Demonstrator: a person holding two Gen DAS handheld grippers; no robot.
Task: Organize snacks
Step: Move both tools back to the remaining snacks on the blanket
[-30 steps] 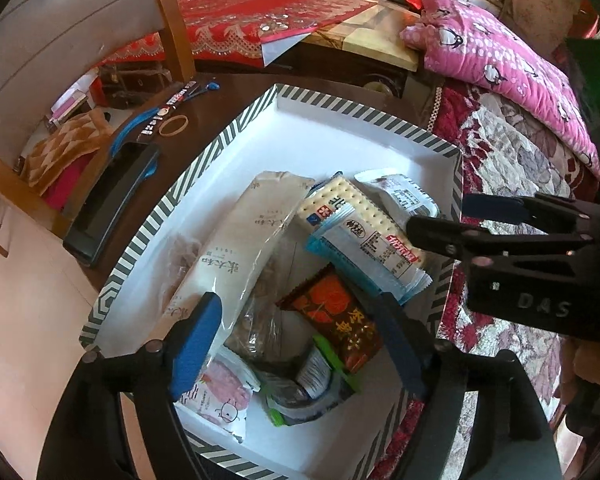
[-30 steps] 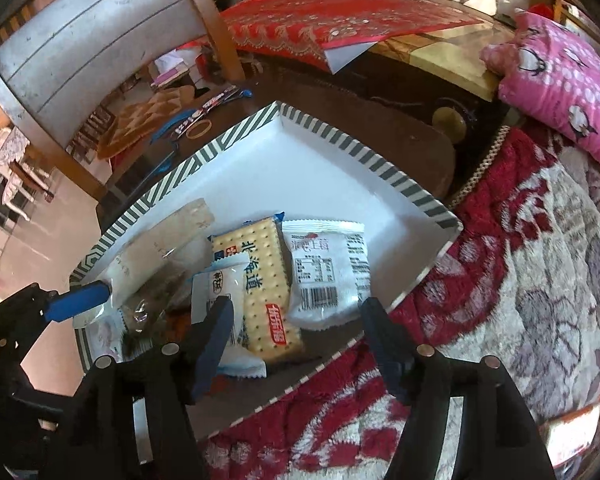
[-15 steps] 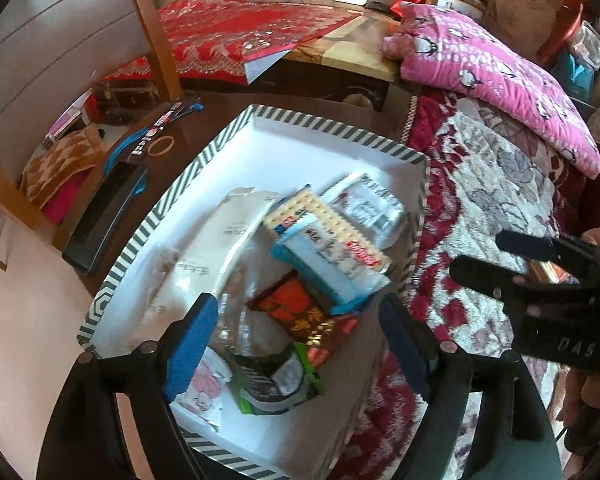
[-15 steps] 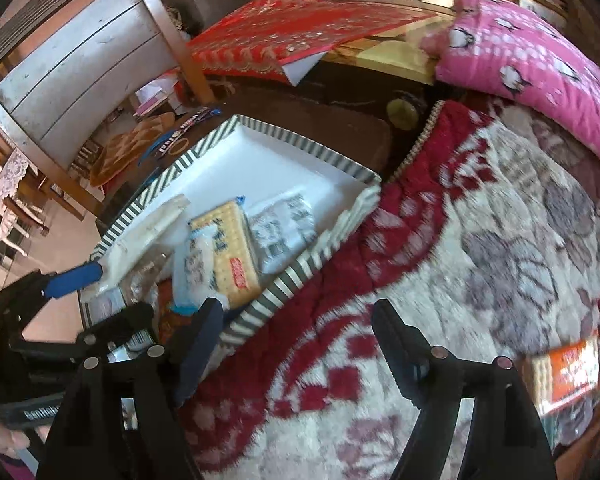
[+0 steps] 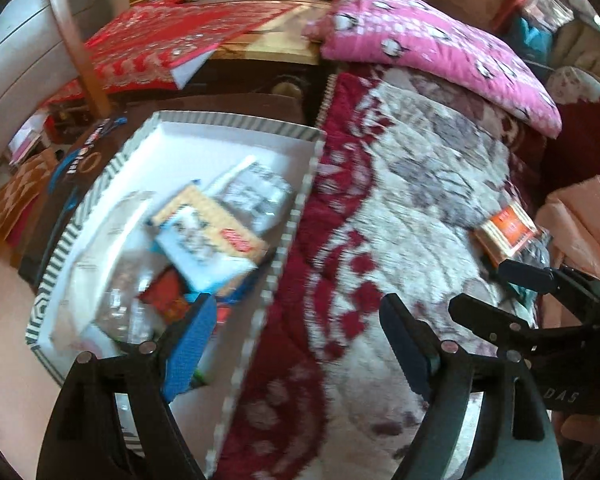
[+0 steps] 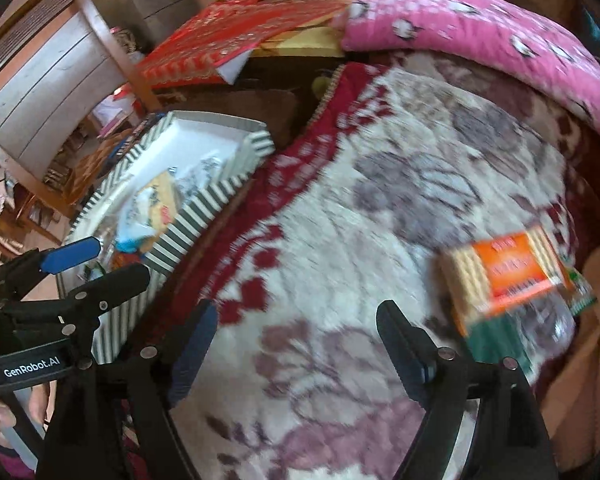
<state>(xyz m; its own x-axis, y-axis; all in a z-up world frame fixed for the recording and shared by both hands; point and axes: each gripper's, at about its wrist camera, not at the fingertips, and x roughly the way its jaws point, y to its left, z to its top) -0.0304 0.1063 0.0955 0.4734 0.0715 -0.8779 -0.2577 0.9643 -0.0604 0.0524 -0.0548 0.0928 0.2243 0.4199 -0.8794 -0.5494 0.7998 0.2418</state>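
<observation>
At the left, a striped tray [image 5: 300, 204] with a white floor is seen on a dark table [image 5: 236, 108], its right wall just beside the edge of a red and cream blanket [image 5: 400, 208]. Several snack packets are heaped in the tray: a cracker pack [image 5: 216, 220] with a white and blue packet [image 5: 196, 256] laid over it, a grey-white packet [image 5: 256, 196] to the far right of these, and a red packet [image 5: 168, 296] nearer, partly covered. The left gripper [image 5: 296, 344] is held over the tray's right wall and the blanket edge, its left finger above the near packets and its right finger above the blanket; its jaws are spread wide, have just been opening, and nothing is held between them. A pink pillow [image 5: 432, 44] lies at the far end of the blanket. The right gripper [image 6: 296, 340] is seen over bare blanket, jaws likewise wide, just opened further, with nothing between them. To the right of it, on the blanket, an orange-labelled biscuit pack [image 6: 504, 272] lies against a clear and green packet [image 6: 540, 328], well apart from the tray. Both views are blurred, so print on the packets cannot be read.
</observation>
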